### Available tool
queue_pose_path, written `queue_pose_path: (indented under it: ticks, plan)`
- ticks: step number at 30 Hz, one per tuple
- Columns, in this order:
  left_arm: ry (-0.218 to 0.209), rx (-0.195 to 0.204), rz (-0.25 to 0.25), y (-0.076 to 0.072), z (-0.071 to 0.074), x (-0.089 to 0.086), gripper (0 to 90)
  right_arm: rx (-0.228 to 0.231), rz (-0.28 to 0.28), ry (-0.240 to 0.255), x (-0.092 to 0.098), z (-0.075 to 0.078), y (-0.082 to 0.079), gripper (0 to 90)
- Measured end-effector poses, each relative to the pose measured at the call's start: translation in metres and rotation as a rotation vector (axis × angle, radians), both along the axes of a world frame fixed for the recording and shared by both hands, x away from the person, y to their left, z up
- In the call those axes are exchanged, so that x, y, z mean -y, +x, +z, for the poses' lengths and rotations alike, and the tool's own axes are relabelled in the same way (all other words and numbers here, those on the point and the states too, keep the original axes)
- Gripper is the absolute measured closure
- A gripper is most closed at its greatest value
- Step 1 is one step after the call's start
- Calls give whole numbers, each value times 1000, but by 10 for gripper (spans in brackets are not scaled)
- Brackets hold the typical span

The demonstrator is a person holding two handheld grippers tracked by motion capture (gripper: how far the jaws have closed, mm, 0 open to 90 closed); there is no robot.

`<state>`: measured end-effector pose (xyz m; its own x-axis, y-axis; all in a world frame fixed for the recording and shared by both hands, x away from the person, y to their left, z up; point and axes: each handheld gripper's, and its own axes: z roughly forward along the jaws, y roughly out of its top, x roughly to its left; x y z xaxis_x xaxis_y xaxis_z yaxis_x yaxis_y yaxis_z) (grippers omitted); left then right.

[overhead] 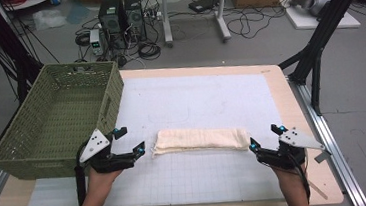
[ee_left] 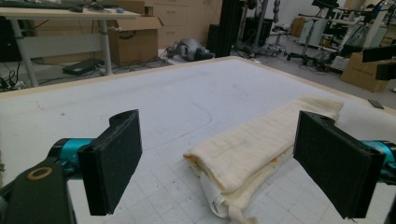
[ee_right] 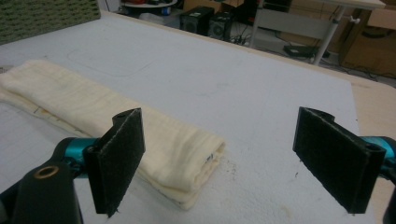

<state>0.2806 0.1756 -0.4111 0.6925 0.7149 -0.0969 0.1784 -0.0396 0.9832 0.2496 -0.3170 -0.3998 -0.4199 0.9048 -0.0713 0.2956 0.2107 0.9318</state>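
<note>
At the far left of the high view stood an olive-green woven plastic basket [overhead: 57, 121], rectangular and deep, resting on the left end of the light wooden table [overhead: 303, 122] and partly overhanging the white gridded mat [overhead: 196, 102] that covered most of the tabletop.

Just in front of the basket's near right corner, the left gripper [overhead: 130, 140] was held low over the mat, its grey three-cornered plate on top and its black jaws pointing right toward the cloth. The jaws stood spread wide with nothing between the pads. In the left gripper view [ee_left: 218, 168] the cloth's near end lay on the mat beyond and between the two jaws, apart from both.

In the middle of the mat, towards the near side, lay the folded cream-coloured cotton towel [overhead: 200, 140], a long flat strip running left to right, with its layers stacked and a small tag showing at the left end [ee_left: 243, 158].

Right of it, the right gripper [overhead: 263, 136] was held near the mat's right edge, jaws pointing left and up the table toward the towel's right end. Its jaws too were parted as wide as they go and gripped nothing. In the right gripper view [ee_right: 219, 163] the towel's folded end [ee_right: 154, 144] lay on the mat behind the left jaw, reaching into the gap; whether that jaw touched it could not be told.
</note>
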Motion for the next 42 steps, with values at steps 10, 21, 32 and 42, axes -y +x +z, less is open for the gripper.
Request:
queue_pose_path:
  ticks: [10, 21, 32, 42]
  plan:
    - [2, -4, 4, 1, 0, 0, 163, -12, -5, 0, 0, -1, 1, 154]
    - [12, -10, -14, 1, -1, 5, 165, -16, -2, -4, 1, -2, 1, 154]
    - [18, -7, -14, 1, 0, 7, 165, -17, 0, -6, 2, -2, 1, 154]
    - [18, -22, -14, 2, 2, 9, 167, -22, -4, 2, 2, -2, 1, 155]
